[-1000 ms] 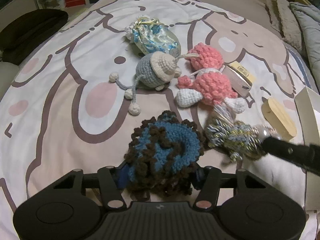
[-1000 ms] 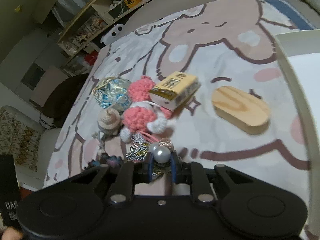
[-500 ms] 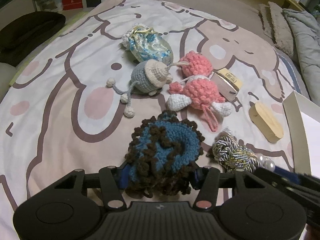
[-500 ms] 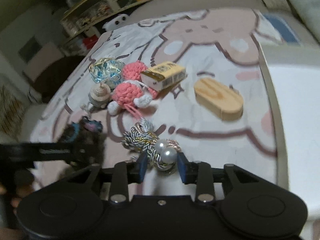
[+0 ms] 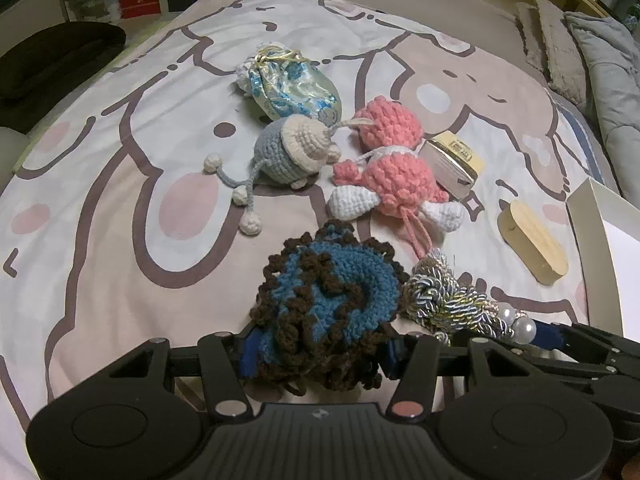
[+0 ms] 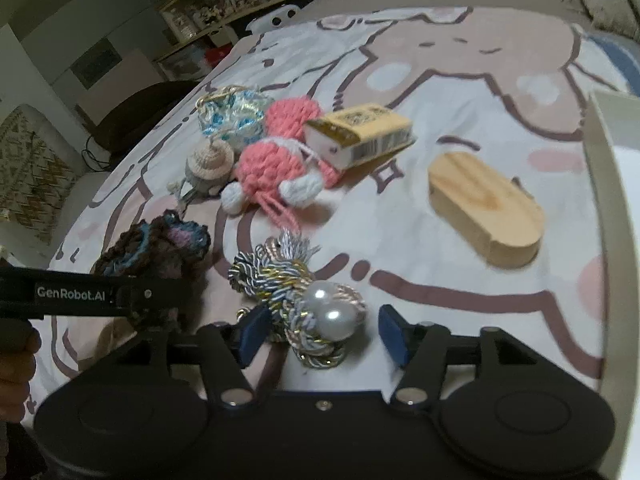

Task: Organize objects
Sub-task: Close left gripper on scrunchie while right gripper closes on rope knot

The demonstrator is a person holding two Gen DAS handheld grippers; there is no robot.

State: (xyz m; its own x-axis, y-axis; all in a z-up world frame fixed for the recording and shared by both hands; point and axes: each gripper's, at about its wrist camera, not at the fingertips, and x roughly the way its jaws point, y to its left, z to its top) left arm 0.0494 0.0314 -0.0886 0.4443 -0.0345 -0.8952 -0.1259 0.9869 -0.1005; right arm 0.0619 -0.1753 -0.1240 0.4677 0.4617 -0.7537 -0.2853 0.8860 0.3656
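My left gripper [image 5: 318, 354] is shut on a blue and brown crochet piece [image 5: 332, 300], which also shows in the right wrist view [image 6: 156, 248]. My right gripper [image 6: 322, 334] is open; the silver-gold rope tassel with pearls [image 6: 296, 288] lies on the bed between its fingers. The tassel [image 5: 452, 300] lies right of the crochet piece in the left wrist view. Farther off lie a pink crochet doll [image 5: 392, 172], a grey crochet toy [image 5: 288, 152], a blue foil pouch [image 5: 288, 84], a small yellow box [image 5: 452, 160] and a wooden block [image 5: 532, 244].
The things lie on a bed sheet with a cartoon print [image 5: 120, 200]. A white box [image 5: 600, 240] stands at the right edge; it also shows in the right wrist view [image 6: 608, 200]. Pillows [image 5: 600, 52] lie far right. Shelves and a dark seat stand beyond the bed.
My right gripper has opened and let go of the pearl tassel, which now rests on the bed. Both grippers have drawn back a little; the left still holds the crochet piece.
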